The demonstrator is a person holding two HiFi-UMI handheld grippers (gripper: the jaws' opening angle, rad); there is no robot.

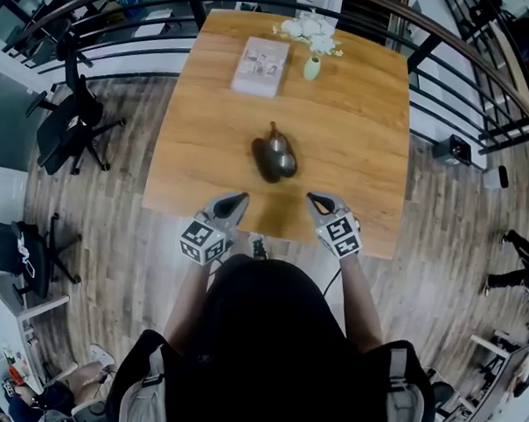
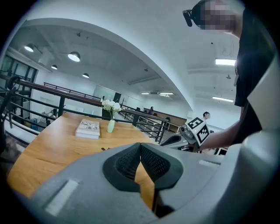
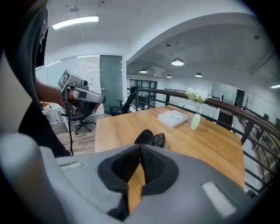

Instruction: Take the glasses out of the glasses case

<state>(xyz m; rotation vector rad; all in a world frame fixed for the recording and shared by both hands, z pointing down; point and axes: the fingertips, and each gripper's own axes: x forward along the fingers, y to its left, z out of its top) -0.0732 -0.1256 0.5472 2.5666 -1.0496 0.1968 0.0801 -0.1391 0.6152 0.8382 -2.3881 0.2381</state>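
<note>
A dark glasses case [image 1: 268, 159] lies open in the middle of the wooden table [image 1: 356, 122], with the glasses [image 1: 284, 154] resting in it. In the right gripper view the case [image 3: 145, 137] sits just beyond the jaws with the glasses [image 3: 159, 140] at its right side. My left gripper [image 1: 235, 201] hovers near the table's front edge, left of the case, shut and empty. My right gripper [image 1: 317, 200] mirrors it on the right, also shut on nothing. Both are short of the case. The jaws meet at their tips in the left gripper view [image 2: 140, 146] and the right gripper view [image 3: 140, 148].
A white book [image 1: 261, 67] and a small pale vase of white flowers [image 1: 312, 66] stand at the table's far end. A railing [image 1: 464, 48] curves behind the table. Office chairs [image 1: 71, 123] stand on the wood floor to the left.
</note>
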